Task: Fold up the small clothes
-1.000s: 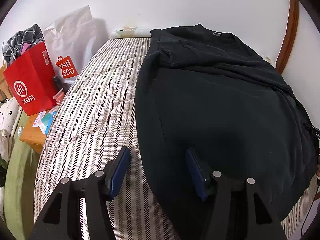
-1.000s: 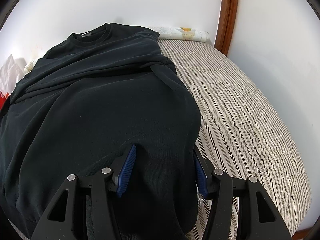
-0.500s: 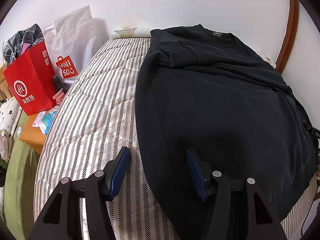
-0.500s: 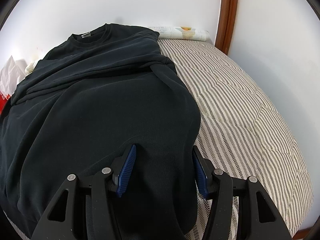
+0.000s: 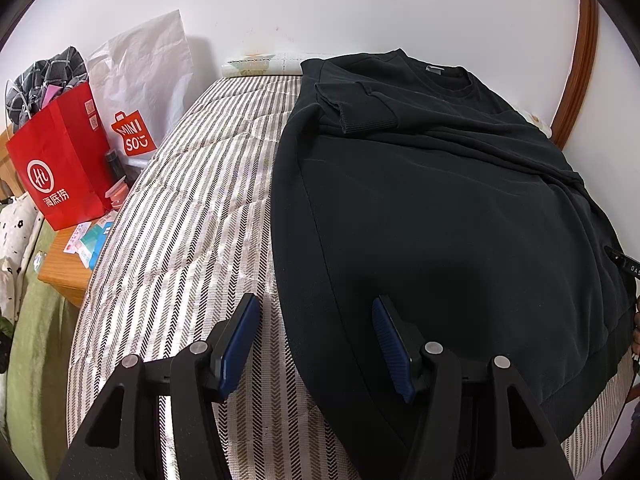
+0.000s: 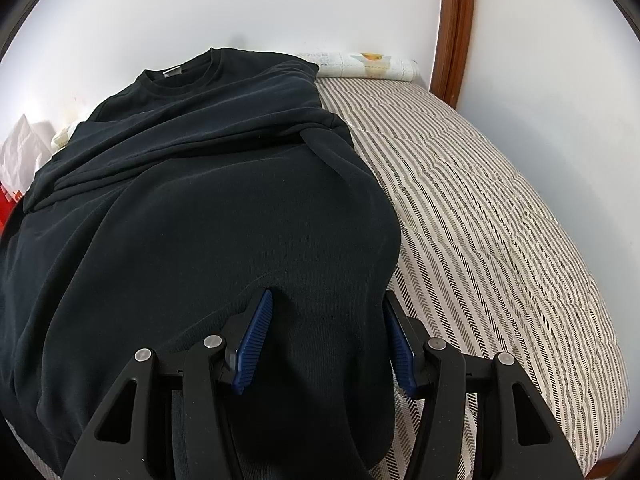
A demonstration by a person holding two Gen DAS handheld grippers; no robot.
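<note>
Black sweatshirt (image 5: 440, 216) laid flat across middle of striped bed (image 5: 192, 216), collar toward head edge by wall, sleeves folded in over chest. Left hand-held gripper (image 5: 316, 344) jaws apart, empty, astride garment's left side edge near foot edge; right hand-held gripper (image 6: 328, 332) likewise apart, empty, over right hem corner. Red paper bag (image 5: 60, 168) beside bed's left edge
</note>
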